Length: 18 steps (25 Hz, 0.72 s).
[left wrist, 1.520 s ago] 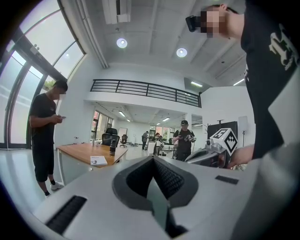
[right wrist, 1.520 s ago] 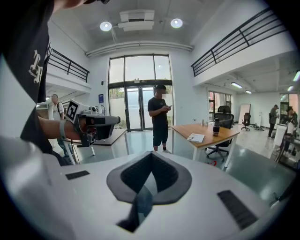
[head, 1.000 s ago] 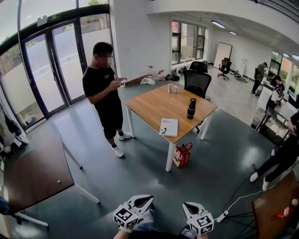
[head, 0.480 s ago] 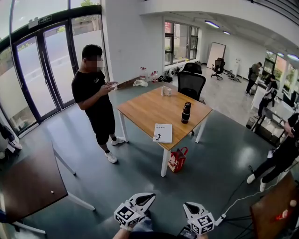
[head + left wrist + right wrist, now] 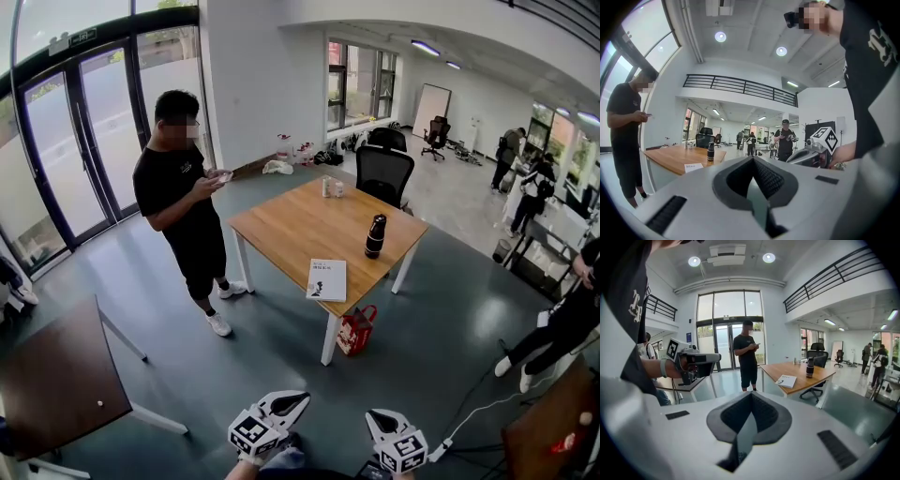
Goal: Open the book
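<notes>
Room: open office hall with a glossy dark grey floor [image 5: 272, 366], tall glass doors [image 5: 75, 141] on the left and white walls.

Counter [image 5: 291, 220]: rectangular, light wood top on white legs, standing mid-room.

Book [image 5: 326, 279]: lies flat and closed at the counter's near edge, close to the corner. The cover is white with a little dark print (too small to read).

Bottle [image 5: 375, 235]: black and cylindrical, standing upright further in, apart from the book.

Red bag [image 5: 354, 330]: on the floor under the near corner.

Office chair [image 5: 385, 173]: black, at the counter's far side.

Person [image 5: 183, 211]: black shirt and shorts, standing just beside the counter's left end, both hands raised to something small.

Dark table [image 5: 56, 384]: brown top, lower left.

Left claw [image 5: 286, 405] and right claw [image 5: 380, 419]: low in the head view, side by side and well apart from the counter. The shells are pale grey plastic with dark ribbed pads. Each carries a cube of black-and-white square markers. Each gripper view shows its jaws clenched together with nothing between them.
</notes>
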Available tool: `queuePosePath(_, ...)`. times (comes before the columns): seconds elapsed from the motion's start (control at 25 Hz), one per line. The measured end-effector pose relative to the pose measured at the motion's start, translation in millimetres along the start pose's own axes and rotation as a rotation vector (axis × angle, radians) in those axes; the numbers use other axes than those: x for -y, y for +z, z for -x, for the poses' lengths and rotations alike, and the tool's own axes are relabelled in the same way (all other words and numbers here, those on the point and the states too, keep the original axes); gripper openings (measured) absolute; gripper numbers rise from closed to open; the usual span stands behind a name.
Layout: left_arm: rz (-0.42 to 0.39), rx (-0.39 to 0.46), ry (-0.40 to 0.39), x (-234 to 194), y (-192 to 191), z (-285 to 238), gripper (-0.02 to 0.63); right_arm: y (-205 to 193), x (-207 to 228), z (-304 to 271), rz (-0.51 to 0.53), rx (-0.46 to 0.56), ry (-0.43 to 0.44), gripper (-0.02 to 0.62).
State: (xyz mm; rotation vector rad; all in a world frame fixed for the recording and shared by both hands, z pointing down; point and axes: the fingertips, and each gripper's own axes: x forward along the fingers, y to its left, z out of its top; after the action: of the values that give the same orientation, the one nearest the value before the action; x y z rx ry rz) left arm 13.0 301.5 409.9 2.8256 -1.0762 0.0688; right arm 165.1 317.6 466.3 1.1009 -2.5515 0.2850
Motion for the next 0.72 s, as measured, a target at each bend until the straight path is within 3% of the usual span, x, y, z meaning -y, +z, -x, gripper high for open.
queuePosePath(0.52, -0.006, 0.009, 0.031, -111, 18, -9, 0.006, 64, 10, -111, 0.098, -0.017, 0.050, -0.014)
queuePosePath(0.72, 0.006, 0.019, 0.052, -151, 17, -1, 0.008, 70, 3, -147, 0.118, -0.040, 0.069, -0.014)
